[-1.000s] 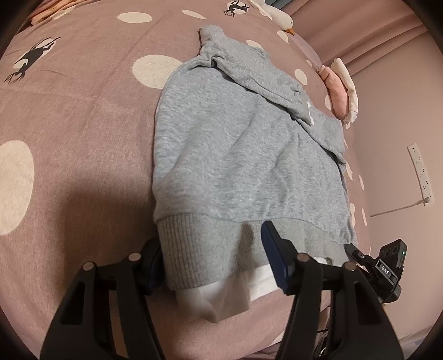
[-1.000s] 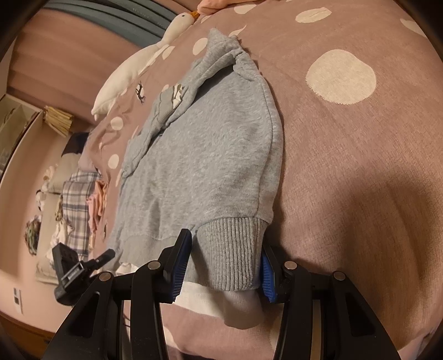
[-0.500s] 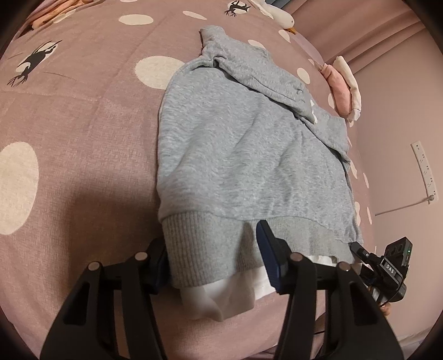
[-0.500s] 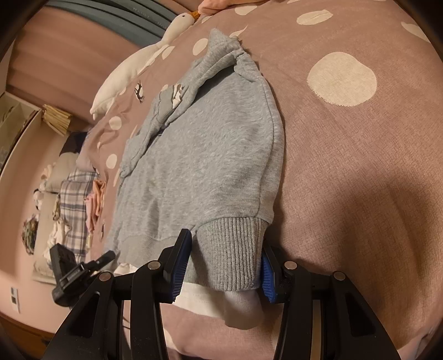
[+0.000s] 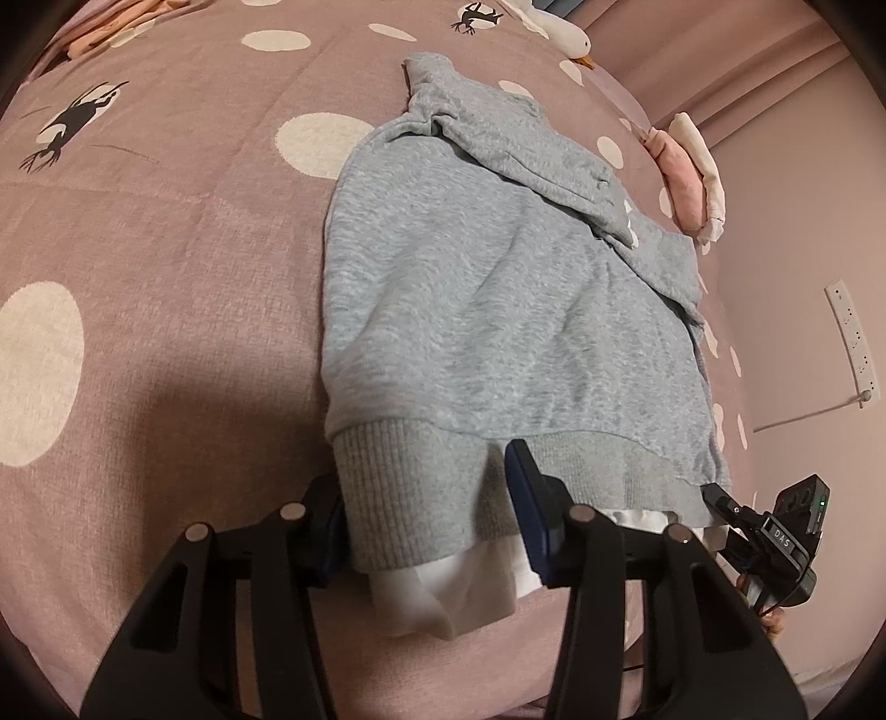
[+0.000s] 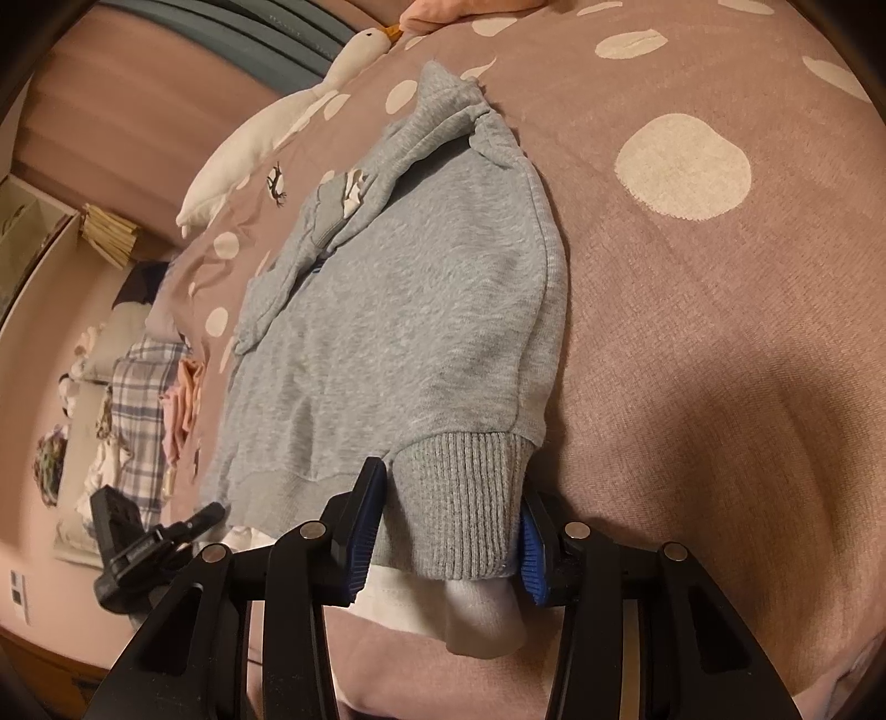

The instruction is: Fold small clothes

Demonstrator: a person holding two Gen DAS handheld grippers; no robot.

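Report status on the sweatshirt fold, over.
Left gripper and right gripper open, each straddling a hem corner. Grey sweatshirt flat on bed, sleeves folded in. Nothing in the way.

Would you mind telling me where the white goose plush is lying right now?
In the right wrist view the white goose plush lies at upper left on the dotted bedspread, beyond the grey sweatshirt.

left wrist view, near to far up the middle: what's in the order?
Left tool → white undershirt hem → grey ribbed sweatshirt hem band → grey fleece sweatshirt body → folded grey sleeve → mauve polka-dot bedspread → white stuffed goose toy.
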